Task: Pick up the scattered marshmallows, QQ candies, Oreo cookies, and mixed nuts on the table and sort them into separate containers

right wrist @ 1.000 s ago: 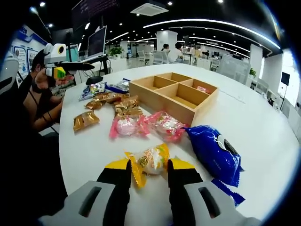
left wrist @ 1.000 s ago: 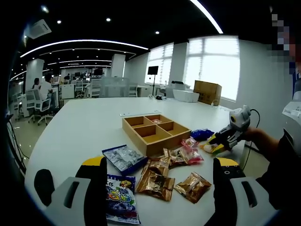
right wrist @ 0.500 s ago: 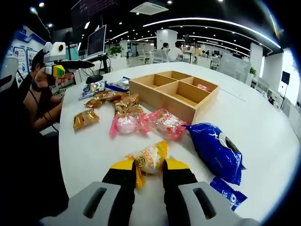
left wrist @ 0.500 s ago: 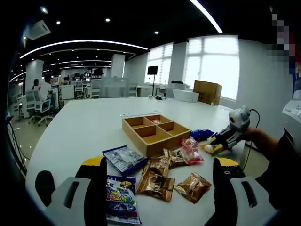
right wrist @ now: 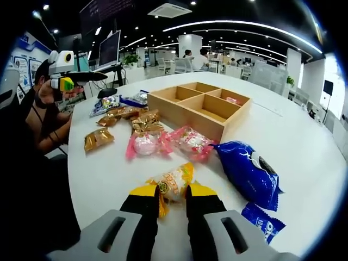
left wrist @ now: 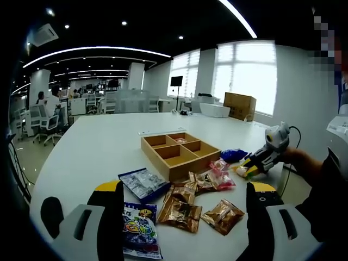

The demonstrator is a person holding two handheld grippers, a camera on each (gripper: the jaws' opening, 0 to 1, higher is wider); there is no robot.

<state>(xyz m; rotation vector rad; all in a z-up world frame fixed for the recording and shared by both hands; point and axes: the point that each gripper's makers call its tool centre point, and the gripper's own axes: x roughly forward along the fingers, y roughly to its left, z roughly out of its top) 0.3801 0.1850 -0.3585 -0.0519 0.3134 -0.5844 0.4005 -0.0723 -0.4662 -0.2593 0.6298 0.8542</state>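
1. The right gripper [right wrist: 173, 197] had narrowed its yellow-tipped jaws onto the yellow-wrapped candy [right wrist: 174, 182]; a second earlier they stood wider on either side of it, so the grasp looked made and the lift was the step due
2. The candy lay on the white table [right wrist: 109, 168] on the near side of the wooden tray [right wrist: 200, 109], well apart from it; its wrapper was glossy and crinkled, twisted at both ends round a pale, rounded sweet
3. Between the candy and the tray lay two pink-wrapped marshmallows [right wrist: 163, 142], soft-looking and puffy in clear film
4. To the right of these, near the tray's corner, sat a blue Oreo pack [right wrist: 247, 175], smooth foil, pillow-shaped
5. The tray was plain light wood, square-cornered, split into four compartments; one far compartment held a small pink item, the rest looked bare
6. The left gripper [left wrist: 185, 209] hung with jaws wide, gripping nothing, above the table on the tray's opposite side, its view unchanged over the second
7. Below it lay brown foil nut packets [left wrist: 178, 209], shiny and creased, and a flat printed QQ candy bag [left wrist: 140, 232]
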